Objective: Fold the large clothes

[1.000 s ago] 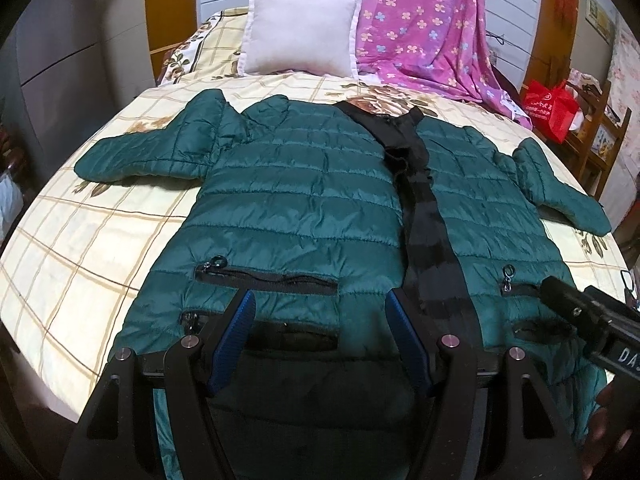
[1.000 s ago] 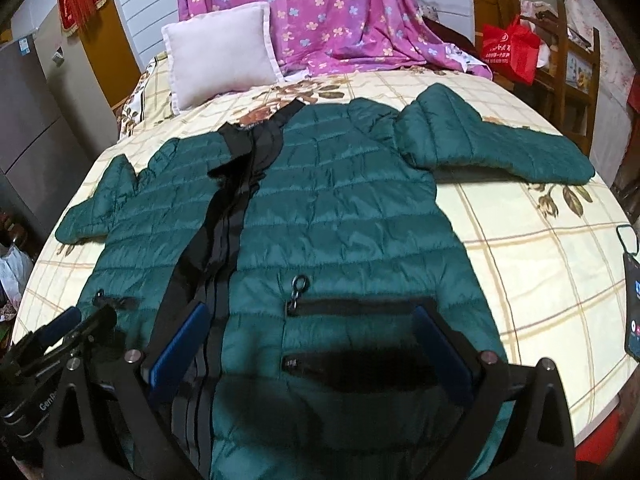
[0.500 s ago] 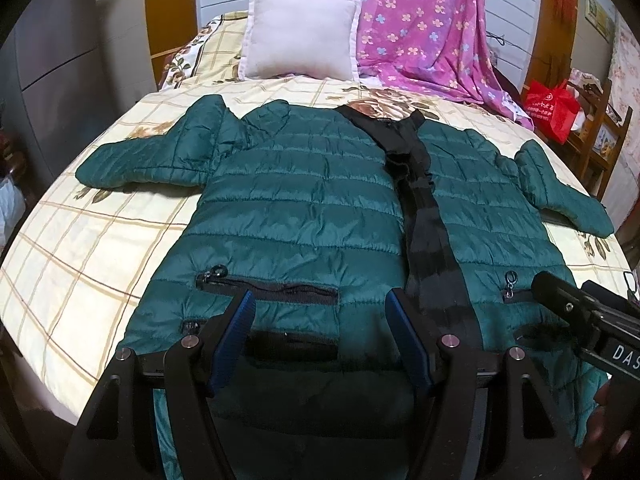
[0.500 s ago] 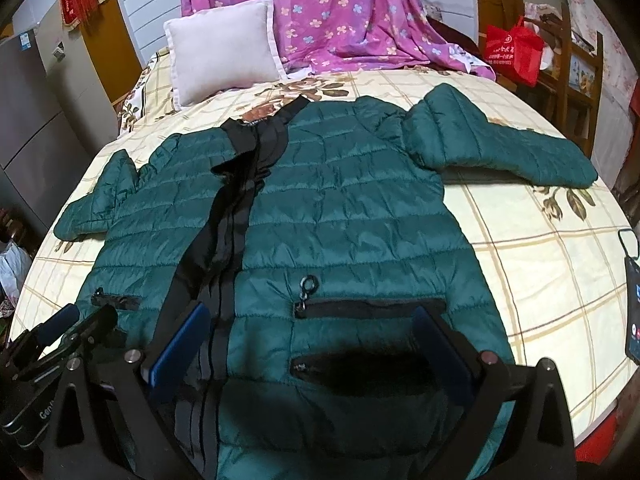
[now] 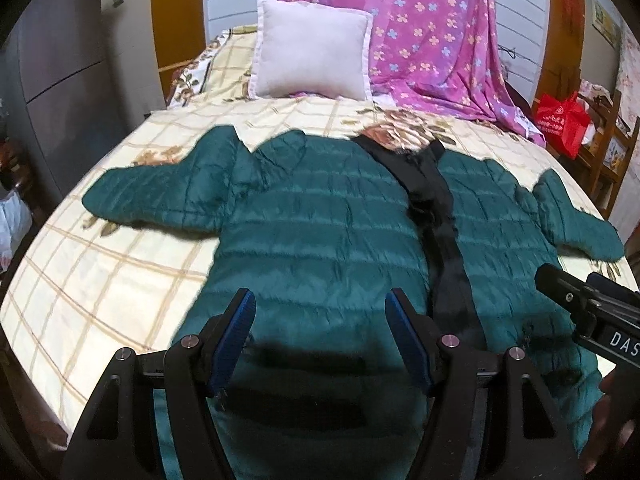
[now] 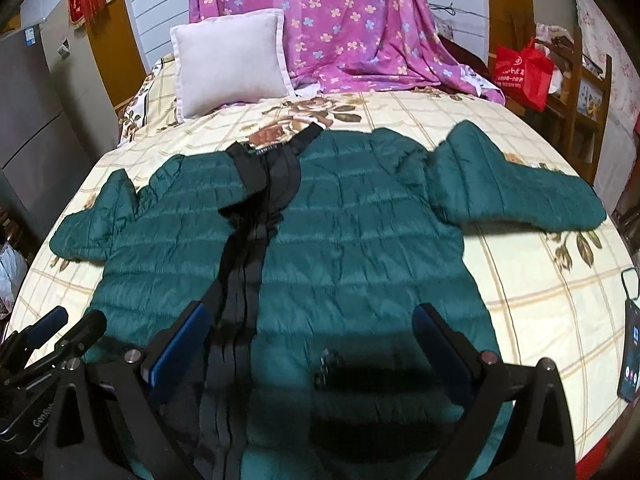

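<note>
Both wrist views look down the bed (image 5: 120, 280) from its foot, seemingly close, sharing the jacket (image 5: 320, 220).

A home bedroom: a bed (image 5: 120, 280) with a pillow (image 5: 312, 48).

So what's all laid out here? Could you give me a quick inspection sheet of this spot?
Surface: bed with a cream checked floral sheet.
Job's things: green puffer jacket lying flat, front up, sleeves spread, not yet folded.
Clutter: pale pillow, pink flowered cloth, phone at the bed's edge.
Grippers: left gripper and right gripper both open, above the jacket's hem, holding nothing.
Cables: one running to the phone.
Surroundings: red bag on a wooden shelf, grey cabinet.
</note>
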### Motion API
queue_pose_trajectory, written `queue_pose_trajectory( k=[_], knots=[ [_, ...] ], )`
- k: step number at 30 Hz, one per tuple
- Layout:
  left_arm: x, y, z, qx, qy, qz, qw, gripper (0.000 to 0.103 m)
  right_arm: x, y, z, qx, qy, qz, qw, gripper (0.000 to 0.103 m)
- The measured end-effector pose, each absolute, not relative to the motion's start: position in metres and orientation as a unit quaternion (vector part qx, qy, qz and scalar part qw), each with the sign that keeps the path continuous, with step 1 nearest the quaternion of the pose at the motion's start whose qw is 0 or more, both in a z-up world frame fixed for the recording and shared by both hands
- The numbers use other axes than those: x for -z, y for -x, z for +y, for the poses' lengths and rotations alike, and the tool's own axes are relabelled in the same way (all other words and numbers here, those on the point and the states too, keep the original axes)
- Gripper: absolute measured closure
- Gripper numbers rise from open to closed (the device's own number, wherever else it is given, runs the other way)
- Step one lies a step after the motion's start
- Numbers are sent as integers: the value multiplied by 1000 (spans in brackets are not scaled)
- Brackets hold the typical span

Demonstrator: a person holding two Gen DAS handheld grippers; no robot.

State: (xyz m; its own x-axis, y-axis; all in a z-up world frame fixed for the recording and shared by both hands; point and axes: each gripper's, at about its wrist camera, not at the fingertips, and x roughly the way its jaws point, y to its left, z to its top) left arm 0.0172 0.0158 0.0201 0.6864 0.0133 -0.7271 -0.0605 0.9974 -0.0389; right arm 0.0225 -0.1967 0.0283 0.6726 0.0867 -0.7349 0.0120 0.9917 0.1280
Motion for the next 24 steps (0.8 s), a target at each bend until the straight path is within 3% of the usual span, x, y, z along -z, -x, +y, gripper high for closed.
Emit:
queue_pose_trajectory(
  k=[24],
  knots=[
    [-2,-93,22,-18,42,409,911,61,-3,-89,-185,-18,-45,417,907,0]
  ],
)
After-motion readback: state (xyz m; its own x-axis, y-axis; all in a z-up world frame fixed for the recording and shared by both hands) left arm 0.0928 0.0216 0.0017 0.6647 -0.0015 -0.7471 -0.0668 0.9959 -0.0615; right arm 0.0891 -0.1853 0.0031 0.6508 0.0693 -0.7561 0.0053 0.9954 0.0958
